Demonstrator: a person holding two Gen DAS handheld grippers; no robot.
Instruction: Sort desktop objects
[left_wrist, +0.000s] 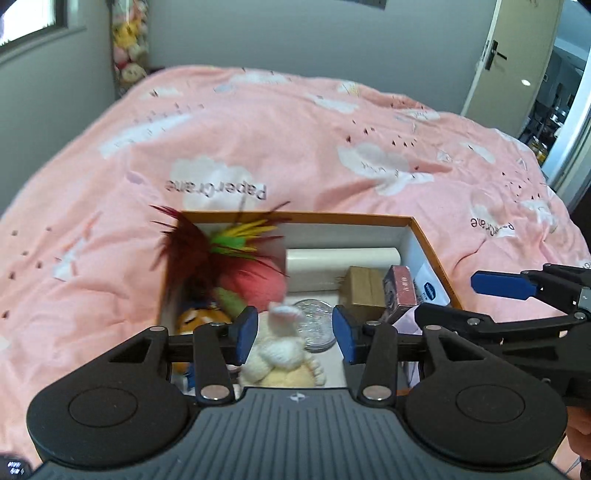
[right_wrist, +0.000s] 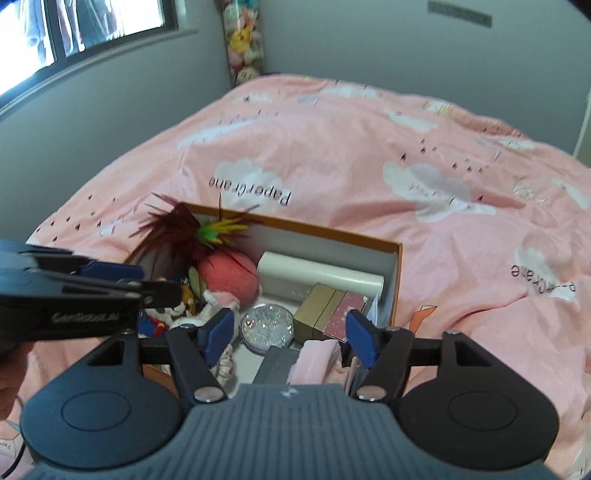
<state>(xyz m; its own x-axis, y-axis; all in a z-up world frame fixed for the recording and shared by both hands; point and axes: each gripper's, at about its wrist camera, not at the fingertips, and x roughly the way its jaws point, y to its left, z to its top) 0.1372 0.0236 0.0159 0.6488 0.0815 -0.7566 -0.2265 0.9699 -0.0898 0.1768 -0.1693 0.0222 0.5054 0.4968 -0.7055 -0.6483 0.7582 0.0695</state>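
Note:
An orange-rimmed white box (left_wrist: 424, 236) (right_wrist: 398, 273) lies on the pink bed. It holds a feather toy (left_wrist: 207, 240) (right_wrist: 184, 229), a red plush ball (left_wrist: 255, 280) (right_wrist: 229, 275), a white knitted plush (left_wrist: 280, 347), a glitter disc (left_wrist: 314, 325) (right_wrist: 266, 325), a white case (left_wrist: 343, 262) (right_wrist: 317, 277), a gold box (left_wrist: 360, 286) (right_wrist: 319, 306) and a pink box (left_wrist: 400, 291) (right_wrist: 347, 312). My left gripper (left_wrist: 294, 334) is open above the plush, holding nothing. My right gripper (right_wrist: 290, 336) is open above the box's near end, holding nothing.
A pink bedspread (left_wrist: 295, 129) (right_wrist: 369, 147) with cloud prints covers the bed around the box. A column of plush toys (left_wrist: 127, 40) (right_wrist: 245, 37) stands in the far corner. A door (left_wrist: 517, 55) is open at right.

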